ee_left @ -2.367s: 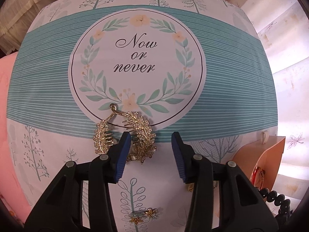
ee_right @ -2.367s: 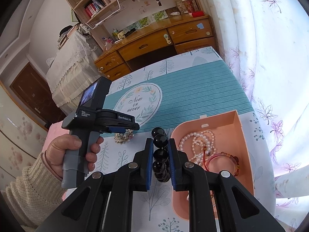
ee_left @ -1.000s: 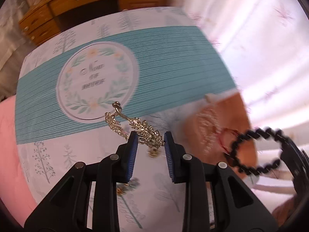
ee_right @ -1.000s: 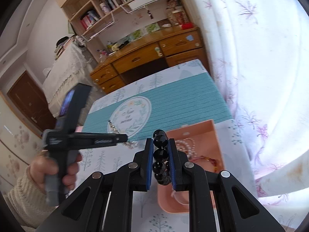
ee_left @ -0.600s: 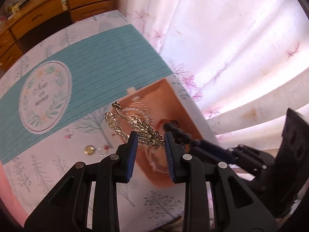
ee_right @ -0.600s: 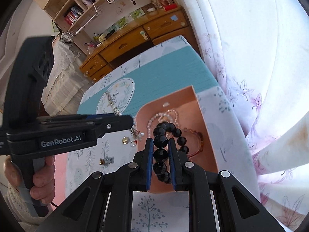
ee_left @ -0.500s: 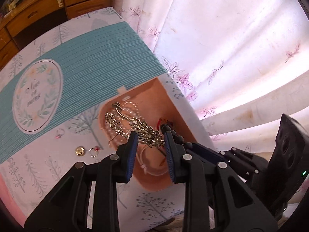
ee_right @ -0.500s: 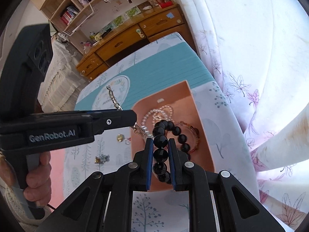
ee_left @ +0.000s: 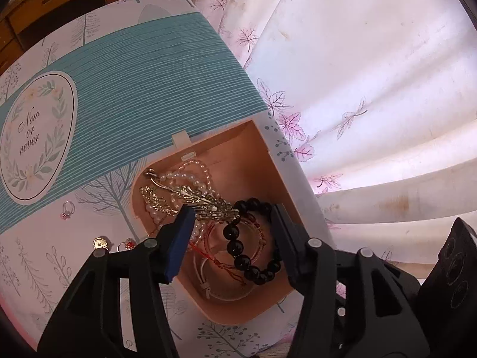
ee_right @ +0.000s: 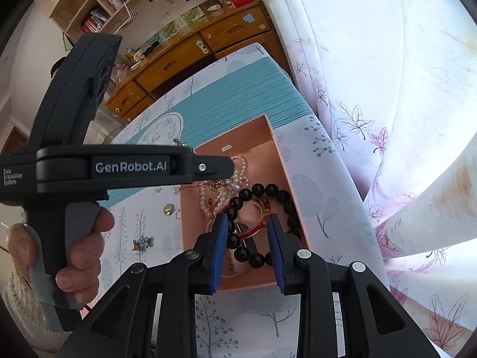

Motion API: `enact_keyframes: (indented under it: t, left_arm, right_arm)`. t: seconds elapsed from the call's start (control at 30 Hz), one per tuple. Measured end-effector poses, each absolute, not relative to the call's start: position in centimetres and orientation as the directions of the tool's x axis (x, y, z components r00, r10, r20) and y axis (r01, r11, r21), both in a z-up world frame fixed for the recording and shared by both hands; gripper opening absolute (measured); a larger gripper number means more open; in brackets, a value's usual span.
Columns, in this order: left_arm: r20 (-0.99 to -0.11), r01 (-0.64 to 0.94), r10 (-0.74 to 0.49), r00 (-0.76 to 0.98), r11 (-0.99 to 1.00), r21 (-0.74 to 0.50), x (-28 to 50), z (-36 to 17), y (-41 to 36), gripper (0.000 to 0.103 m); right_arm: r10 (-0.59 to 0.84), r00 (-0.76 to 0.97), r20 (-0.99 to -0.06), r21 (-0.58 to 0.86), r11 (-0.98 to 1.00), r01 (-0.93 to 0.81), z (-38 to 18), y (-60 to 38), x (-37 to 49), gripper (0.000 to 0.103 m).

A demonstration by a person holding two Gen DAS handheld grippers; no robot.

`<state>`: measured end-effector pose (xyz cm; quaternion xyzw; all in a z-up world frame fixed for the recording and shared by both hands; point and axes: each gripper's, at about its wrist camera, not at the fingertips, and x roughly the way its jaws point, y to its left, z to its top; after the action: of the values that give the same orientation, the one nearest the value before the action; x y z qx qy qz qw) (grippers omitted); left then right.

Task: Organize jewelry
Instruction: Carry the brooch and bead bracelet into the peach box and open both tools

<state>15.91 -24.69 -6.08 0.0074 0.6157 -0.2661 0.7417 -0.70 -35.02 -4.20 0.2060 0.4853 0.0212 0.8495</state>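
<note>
A pink jewelry box [ee_left: 256, 137] [ee_right: 262, 137] stands open near the table's right edge. Inside lie a gold leaf-shaped hair clip [ee_left: 190, 197], a pearl strand [ee_left: 187, 173] [ee_right: 241, 170], a red cord bracelet [ee_left: 217, 259] and a black bead bracelet [ee_left: 241, 256] [ee_right: 262, 191]. My left gripper [ee_left: 229, 235] is open just above the box, the gold clip lying by its left fingertip. My right gripper [ee_right: 247, 247] is open over the box's near end, the black bracelet lying loose between and beyond its fingers.
On the tree-print tablecloth [ee_left: 125, 68] left of the box lie a ring [ee_left: 68, 208], a gold round piece [ee_left: 100, 243] [ee_right: 167, 208], a small silver piece [ee_right: 178, 214] and a flower earring pair [ee_right: 142, 244]. A curtain [ee_left: 372, 89] hangs right. A wooden dresser [ee_right: 193, 50] stands behind.
Both grippers have opened over the box. The gold clip has dropped from the left gripper and the black bracelet from the right gripper into the box.
</note>
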Motion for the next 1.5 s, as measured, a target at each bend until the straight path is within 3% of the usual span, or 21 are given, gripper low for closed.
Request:
enact_keyframes:
  t: [0.1, 0.23, 0.4, 0.83, 1.2, 1.4, 1.5]
  left_arm:
    - [-0.909, 0.436, -0.403, 0.103, 0.840, -0.323, 15.8, -5.6, -25.4, 0.051]
    - [-0.907, 0.480, -0.407, 0.103, 0.819, -0.314, 15.5, -5.3, -26.0, 0.064]
    - [-0.905, 0.464, -0.412, 0.103, 0.825, -0.322, 15.6, -4.9, -24.3, 0.064]
    - [-0.885, 0.374, -0.316, 0.342, 0.910, -0.180, 13.8, -2.4, -11.7, 0.064]
    - [-0.886, 0.237, -0.260, 0.385, 0.955, -0.177, 9.8, -6.3, -4.2, 0.064]
    - [-0.900, 0.131, -0.222, 0.376, 0.974, -0.186, 9.9, -8.2, -0.5, 0.064]
    - [-0.905, 0.091, -0.209, 0.370, 0.978, -0.189, 10.0, -9.0, 0.9, 0.064]
  right_arm:
    - [0.234, 0.531, -0.814, 0.369, 0.915, 0.163, -3.9, -34.8, -0.5, 0.028]
    - [0.231, 0.536, -0.812, 0.366, 0.917, 0.159, -3.6, -34.7, -0.6, 0.028]
    - [0.234, 0.545, -0.805, 0.368, 0.917, 0.150, -3.4, -34.7, -0.8, 0.028]
    - [0.240, 0.544, -0.804, 0.333, 0.940, 0.078, -2.8, -31.6, 0.3, 0.028]
    - [0.130, 0.554, -0.823, 0.150, 0.989, -0.009, -4.8, -29.6, 7.1, 0.029]
    - [0.127, 0.515, -0.847, 0.145, 0.989, -0.005, -7.2, -29.9, 10.2, 0.030]
    - [0.197, 0.505, -0.840, 0.225, 0.974, -0.005, -8.1, -30.7, 10.8, 0.030]
